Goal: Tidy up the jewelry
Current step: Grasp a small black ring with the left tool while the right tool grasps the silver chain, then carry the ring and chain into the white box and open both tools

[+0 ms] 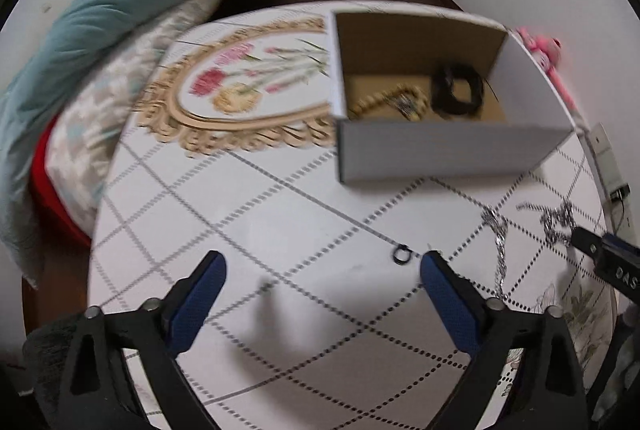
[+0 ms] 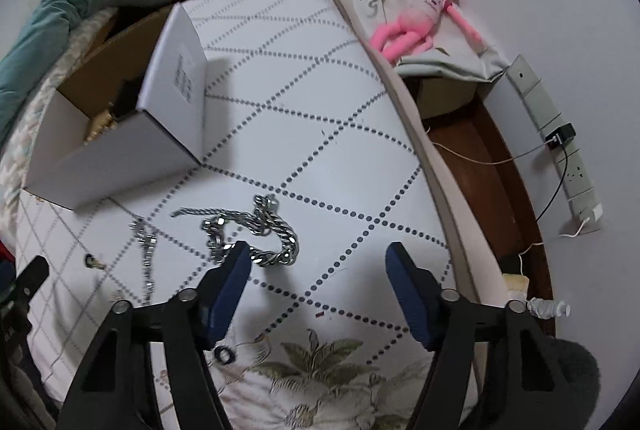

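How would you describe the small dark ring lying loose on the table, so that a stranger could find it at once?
Start at the white cardboard box on the patterned tablecloth. Come toward the camera to the left gripper: the small dark ring lies just inside its right-hand fingertip. Unlike the long silver chains to its right, it is one tiny black loop.

patterned table, white box, silver chains, small ring

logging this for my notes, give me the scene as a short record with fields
surface: table with dotted diamond cloth
box: open box, holds gold chain and black band
loose: silver chain, thin chain, small ring
left gripper: open, empty, ring near one finger
right gripper: open, empty, over silver chain
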Available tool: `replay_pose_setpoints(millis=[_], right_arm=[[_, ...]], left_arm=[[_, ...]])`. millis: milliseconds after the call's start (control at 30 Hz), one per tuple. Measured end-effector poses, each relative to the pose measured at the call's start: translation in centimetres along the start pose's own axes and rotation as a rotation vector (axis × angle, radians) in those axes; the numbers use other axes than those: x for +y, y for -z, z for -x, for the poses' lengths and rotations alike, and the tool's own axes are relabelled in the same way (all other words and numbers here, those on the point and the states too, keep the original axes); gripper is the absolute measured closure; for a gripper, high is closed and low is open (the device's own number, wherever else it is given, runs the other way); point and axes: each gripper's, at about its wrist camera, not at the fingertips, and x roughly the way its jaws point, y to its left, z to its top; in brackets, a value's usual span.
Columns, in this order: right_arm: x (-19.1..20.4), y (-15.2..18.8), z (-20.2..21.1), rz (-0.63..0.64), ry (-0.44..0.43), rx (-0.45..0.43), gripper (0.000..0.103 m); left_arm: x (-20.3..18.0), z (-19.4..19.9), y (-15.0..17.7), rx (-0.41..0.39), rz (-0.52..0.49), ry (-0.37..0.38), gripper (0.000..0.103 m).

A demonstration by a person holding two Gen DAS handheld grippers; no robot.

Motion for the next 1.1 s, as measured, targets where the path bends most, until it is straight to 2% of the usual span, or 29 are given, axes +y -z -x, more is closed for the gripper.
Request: replay_pose_setpoints(millis=[133,167,267,367,467,533,600,667,800,900,1100], right_arm=[[0.2,0.0,-0.5,0.013,-0.018,-0.016,0.051],[0.3,-0.1,-0.5,0.017,-0.021,-0.017,0.057],[0.5,-0.4,-0.6,0.027,-0.033,-0.015,0.067],[0.6,-0.5,-0.6,0.029,-0.036,-0.014,0.074],[0.5,-0.5,-0.6,0.034,-0.022,-0.015,0.078],[0.5,-0.4,-0.6,0.036,-0.015,-0.016,0.079],[0.2,-0.5,-0.7,0.034,-0.007,-0.015,0.088],[0.0,-0.5,-0.7,0.026,-0.013,-0.012,0.095],[-0.2,-0.5,-0.6,0.021,-0.03,-0.009,0.095],[-0.4,-0.3,-0.4,0.005,-0.074,-0.004,0.099],[-0.3,-0.4,2.2,-0.026,-0.177,-0.028,0.099]], left_arm=[[-1.5,-1.5,0.5,0.032,-0.052,0.025,0.024],[-1.8,-1.7,0.6,0.037,-0.061,0.025,0.031],[-2.3,-2.1,0.7,0.041,-0.072,0.05,0.04],[-2.6,-1.9,0.5,0.034,-0.083,0.057,0.044],[-2.8,-1.7,0.3,0.03,-0.079,0.103,0.064],[-3.3,-1.6,0.2,0.025,-0.092,0.105,0.073],[-3.6,-1.4,0.2,0.02,-0.105,0.112,0.093],[-3.9,-1.3,0.2,0.02,-0.109,0.114,0.093],[-3.2,-1.3,0.2,0.025,-0.09,0.134,0.093],[-2.6,-1.0,0.2,0.026,-0.08,0.145,0.093],[-1.8,1.7,0.1,0.003,-0.054,0.188,0.093]])
